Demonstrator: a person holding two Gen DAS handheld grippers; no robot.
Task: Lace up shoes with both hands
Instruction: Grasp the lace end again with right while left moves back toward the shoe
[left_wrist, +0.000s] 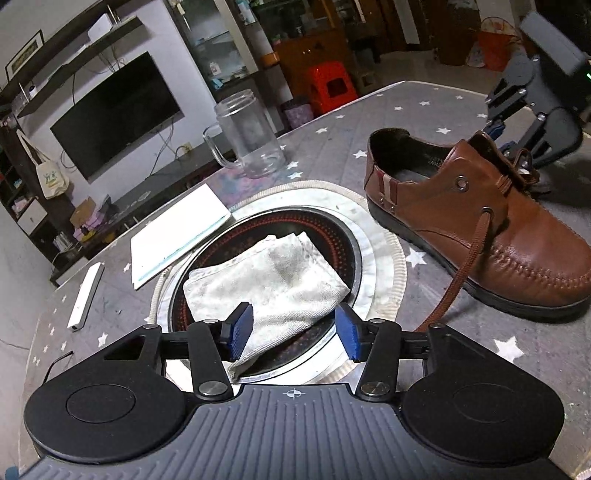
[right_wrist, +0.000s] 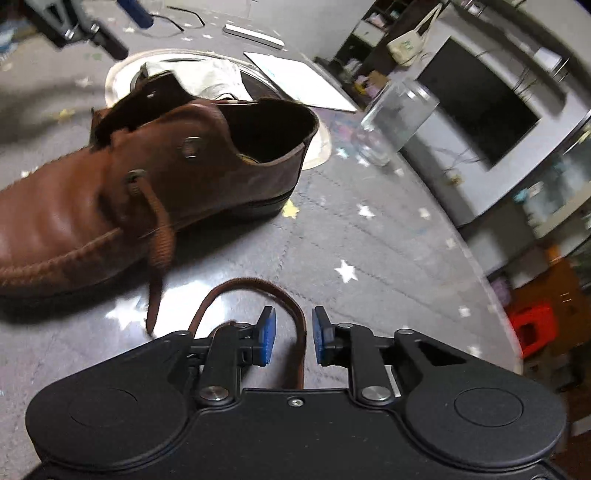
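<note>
where the shoe (right_wrist: 147, 173) ends, bare cloth (right_wrist: 369, 258) toward the table rim (right_wrist: 476, 266)

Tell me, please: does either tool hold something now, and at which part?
Nothing is held. The left tool stands open over the white cloth. The right tool is open; the brown lace passes between its pads, unpinched.

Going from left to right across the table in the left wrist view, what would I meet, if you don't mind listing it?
White bar-shaped device → white notebook → crumpled cloth in the round recessed hob → brown shoe, with the right gripper just behind it.
</note>
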